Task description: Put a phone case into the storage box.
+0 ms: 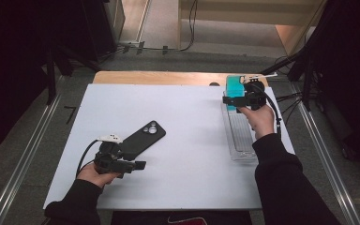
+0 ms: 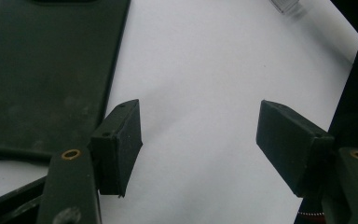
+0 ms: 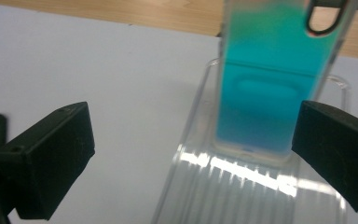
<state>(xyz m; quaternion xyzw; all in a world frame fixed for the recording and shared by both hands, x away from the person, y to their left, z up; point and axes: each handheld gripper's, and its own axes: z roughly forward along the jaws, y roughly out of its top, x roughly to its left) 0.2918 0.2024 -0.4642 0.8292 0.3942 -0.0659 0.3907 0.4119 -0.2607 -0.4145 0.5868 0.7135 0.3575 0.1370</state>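
Note:
A black phone (image 1: 143, 137) lies back-up on the white board (image 1: 192, 140), camera lenses toward the far end. Just below its near end, my left gripper (image 1: 138, 159) stands open; in the left gripper view the phone (image 2: 42, 70) lies to the left of the jaws, and bare board shows between the fingertips of the left gripper (image 2: 200, 135). At the far right, a translucent teal phone case (image 1: 236, 86) stands upright at the far end of a clear ribbed tray (image 1: 241, 136). My right gripper (image 1: 244, 97) hovers over that tray, open, with the case (image 3: 270, 88) just beyond the jaws of the right gripper (image 3: 193, 140).
The board lies on a wooden table (image 1: 168, 77) whose far edge shows behind it. Cables and dark stands (image 1: 304, 70) crowd the floor to the right, and metal rails (image 1: 23, 159) run along both sides.

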